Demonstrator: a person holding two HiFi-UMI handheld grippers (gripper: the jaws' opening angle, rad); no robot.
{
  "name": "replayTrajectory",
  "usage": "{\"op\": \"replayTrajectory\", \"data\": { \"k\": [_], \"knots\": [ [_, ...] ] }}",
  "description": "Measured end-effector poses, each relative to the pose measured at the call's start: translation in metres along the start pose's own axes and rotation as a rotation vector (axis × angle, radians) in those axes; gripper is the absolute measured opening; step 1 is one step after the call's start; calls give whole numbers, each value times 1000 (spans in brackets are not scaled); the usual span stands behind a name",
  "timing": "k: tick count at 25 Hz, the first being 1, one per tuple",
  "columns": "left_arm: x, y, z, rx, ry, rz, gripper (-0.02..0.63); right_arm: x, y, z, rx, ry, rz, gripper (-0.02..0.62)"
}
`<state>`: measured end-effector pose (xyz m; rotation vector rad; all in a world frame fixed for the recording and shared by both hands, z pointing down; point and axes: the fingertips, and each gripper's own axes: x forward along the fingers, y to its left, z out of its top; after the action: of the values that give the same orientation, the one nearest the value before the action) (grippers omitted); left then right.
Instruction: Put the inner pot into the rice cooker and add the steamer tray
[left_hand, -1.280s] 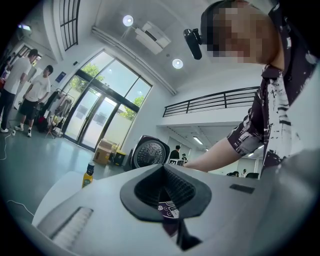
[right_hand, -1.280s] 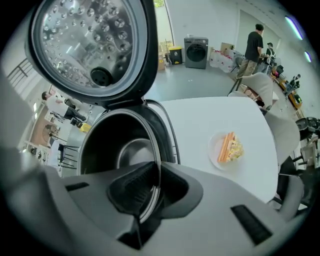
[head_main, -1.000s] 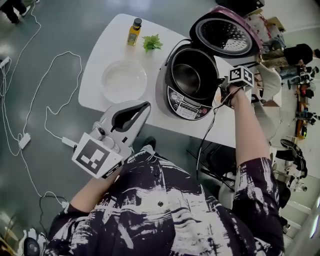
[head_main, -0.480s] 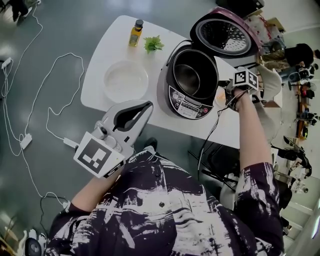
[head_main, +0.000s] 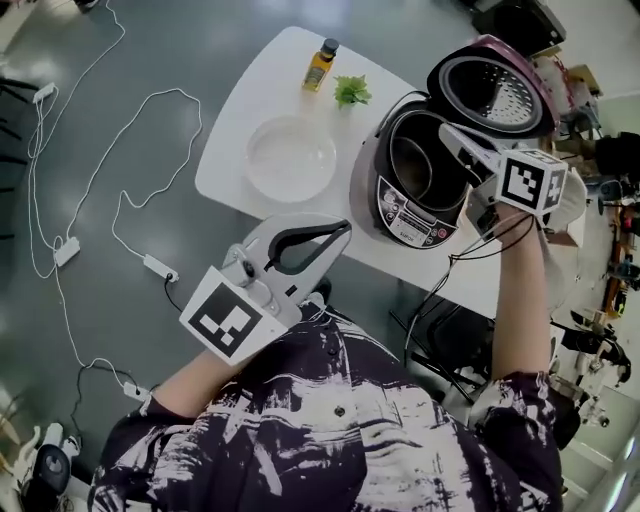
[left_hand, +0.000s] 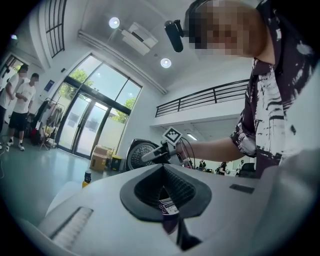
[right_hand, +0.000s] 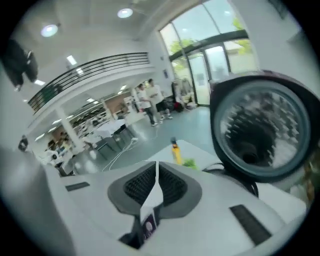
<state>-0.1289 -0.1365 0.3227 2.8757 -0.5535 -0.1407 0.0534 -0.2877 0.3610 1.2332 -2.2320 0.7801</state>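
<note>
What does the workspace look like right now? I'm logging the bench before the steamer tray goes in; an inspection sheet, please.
Surface: white table, rounded corners.
Job's things: rice cooker open, lid up, inner pot inside; steamer tray on the table beside it.
Clutter: yellow bottle, green sprig.
Grippers: left gripper shut, empty, near the table's front edge; right gripper shut, empty, above the cooker.
Cables: white cables and plug block on the floor.
Surroundings: grey floor, dark chair by the table.
</note>
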Motion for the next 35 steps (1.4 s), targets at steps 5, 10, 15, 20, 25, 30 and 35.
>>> {"op": "replayTrajectory", "data": {
  "k": [5, 10, 15, 20, 25, 30, 35],
  "knots": [
    [-16, -2, 1, 24, -4, 6, 5, 103, 101, 28, -367, 97, 165, 153],
    [-37, 4, -2, 28, 8, 47, 5, 214, 104, -22, -416, 326, 170, 195],
    [-57, 14, -12, 49, 56, 77, 5, 278, 44, -84, -323, 519, 69, 193],
    [-69, 22, -18, 42, 70, 98, 5, 312, 4, -121, -282, 617, -8, 184],
    [-74, 30, -18, 61, 71, 118, 5, 332, -10, -149, -281, 676, -30, 167],
    [-67, 39, -24, 65, 81, 127, 5, 342, -19, -168, -304, 715, -39, 131],
    [-64, 50, -26, 57, 88, 127, 5, 353, -20, -178, -343, 728, -50, 21]
  ]
}}
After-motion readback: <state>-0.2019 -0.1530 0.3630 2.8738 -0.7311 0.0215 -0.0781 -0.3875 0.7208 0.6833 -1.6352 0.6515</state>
